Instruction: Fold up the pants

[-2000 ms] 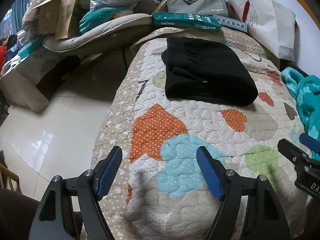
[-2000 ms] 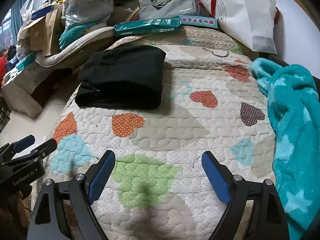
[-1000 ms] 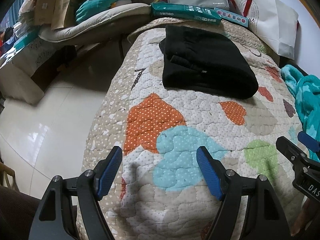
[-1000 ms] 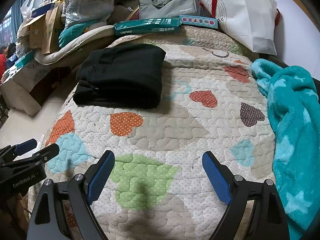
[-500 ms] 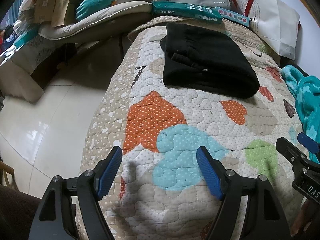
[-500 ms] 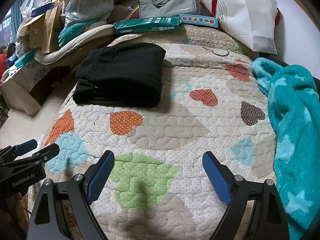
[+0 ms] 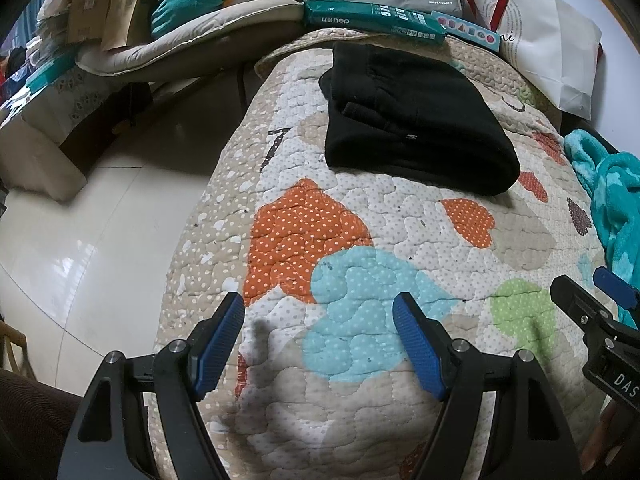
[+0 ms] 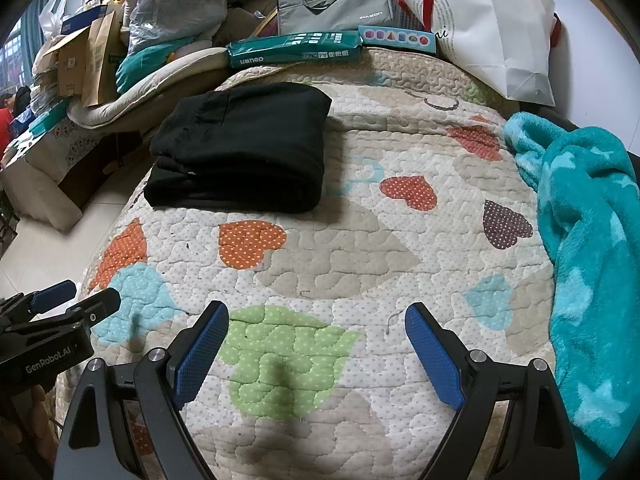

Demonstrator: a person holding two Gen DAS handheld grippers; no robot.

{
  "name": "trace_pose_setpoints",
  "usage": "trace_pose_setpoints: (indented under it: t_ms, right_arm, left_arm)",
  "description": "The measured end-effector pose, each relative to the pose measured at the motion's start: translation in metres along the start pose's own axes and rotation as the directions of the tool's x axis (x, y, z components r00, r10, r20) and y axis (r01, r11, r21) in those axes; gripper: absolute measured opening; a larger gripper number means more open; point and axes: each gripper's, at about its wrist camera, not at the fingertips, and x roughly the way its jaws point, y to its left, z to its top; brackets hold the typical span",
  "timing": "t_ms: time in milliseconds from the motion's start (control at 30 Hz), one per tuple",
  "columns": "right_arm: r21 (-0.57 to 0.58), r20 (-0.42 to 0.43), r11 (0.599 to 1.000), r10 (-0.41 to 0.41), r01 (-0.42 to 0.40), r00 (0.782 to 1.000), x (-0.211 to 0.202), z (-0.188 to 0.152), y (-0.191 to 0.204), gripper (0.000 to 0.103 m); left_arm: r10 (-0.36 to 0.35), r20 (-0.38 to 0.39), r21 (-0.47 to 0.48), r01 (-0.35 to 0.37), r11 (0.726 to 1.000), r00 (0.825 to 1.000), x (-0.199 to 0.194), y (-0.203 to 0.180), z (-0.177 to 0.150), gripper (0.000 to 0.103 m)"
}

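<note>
The black pants [image 7: 416,120] lie folded into a thick rectangle on the far left part of the quilted bed [image 7: 400,232]; they also show in the right wrist view [image 8: 244,148]. My left gripper [image 7: 320,320] is open and empty, hovering over the near end of the bed, well short of the pants. My right gripper [image 8: 316,336] is open and empty, to the right of the left one, over the green patch. Each gripper shows at the edge of the other's view.
A teal fleece blanket [image 8: 588,240] lies along the bed's right side. At the head end sit a green box [image 8: 296,50], a grey bag [image 8: 336,4] and a white paper bag [image 8: 488,28]. Tiled floor [image 7: 80,248] and piled clutter lie to the left.
The left gripper has shifted slightly over the bed's near end; the pants stay folded and still. The right gripper has barely moved. Both stay open.
</note>
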Motion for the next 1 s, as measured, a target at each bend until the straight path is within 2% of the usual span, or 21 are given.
trace_pose_setpoints:
  t_ms: [200, 267, 367, 400, 467, 533, 600, 700, 767, 833, 933, 1000]
  right_arm:
    - [0.001, -0.002, 1.0, 0.002, -0.002, 1.0, 0.001, -0.001, -0.001, 0.093]
    - [0.0, -0.005, 1.0, 0.002, -0.002, 1.0, 0.002, -0.001, -0.001, 0.093]
    - [0.02, -0.019, 1.0, 0.018, -0.017, 1.0, 0.003, 0.006, -0.005, 0.093]
    - [0.049, -0.021, 0.998, 0.036, -0.035, 0.999, 0.003, 0.013, -0.009, 0.093]
    - [0.127, -0.024, 0.986, 0.115, -0.111, 0.993, 0.003, 0.034, -0.02, 0.093]
    - [0.219, -0.013, 0.949, 0.236, -0.227, 0.972, 0.01, 0.062, -0.035, 0.095]
    - [0.258, -0.002, 0.921, 0.301, -0.29, 0.954, 0.025, 0.086, -0.044, 0.095]
    - [0.293, -0.01, 0.905, 0.326, -0.308, 0.945, 0.055, 0.114, -0.052, 0.095]
    - [0.339, -0.022, 0.877, 0.369, -0.34, 0.929, 0.083, 0.128, -0.057, 0.095]
    - [0.395, -0.023, 0.839, 0.416, -0.374, 0.909, 0.109, 0.138, -0.062, 0.095]
    - [0.445, -0.032, 0.803, 0.457, -0.397, 0.889, 0.144, 0.15, -0.067, 0.095]
    - [0.471, -0.042, 0.763, 0.521, -0.443, 0.853, 0.165, 0.155, -0.063, 0.092]
  left_arm:
    - [-0.012, -0.003, -0.014, 0.012, 1.0, 1.0, 0.001, 0.0, 0.0, 0.076]
    - [-0.036, -0.015, -0.037, 0.036, 0.999, 0.999, 0.0, 0.004, 0.004, 0.076]
    - [-0.126, 0.004, -0.115, 0.126, 0.985, 0.992, -0.007, 0.014, 0.029, 0.076]
    - [-0.132, 0.013, -0.114, 0.133, 0.985, 0.991, -0.008, 0.014, 0.037, 0.076]
    - [-0.165, 0.038, -0.103, 0.168, 0.98, 0.986, -0.008, 0.012, 0.065, 0.076]
    - [-0.216, 0.038, -0.109, 0.219, 0.97, 0.976, 0.002, 0.012, 0.089, 0.077]
    - [-0.231, 0.026, -0.131, 0.232, 0.964, 0.973, 0.02, 0.014, 0.11, 0.077]
    - [-0.269, 0.0, -0.175, 0.265, 0.948, 0.963, 0.056, 0.02, 0.137, 0.077]
    - [-0.305, -0.022, -0.205, 0.295, 0.933, 0.952, 0.077, 0.024, 0.149, 0.077]
    - [-0.349, -0.052, -0.236, 0.328, 0.915, 0.936, 0.098, 0.025, 0.157, 0.077]
    - [-0.404, -0.078, -0.273, 0.37, 0.888, 0.912, 0.124, 0.024, 0.163, 0.077]
    - [-0.402, -0.066, -0.256, 0.374, 0.891, 0.913, 0.128, 0.019, 0.166, 0.076]
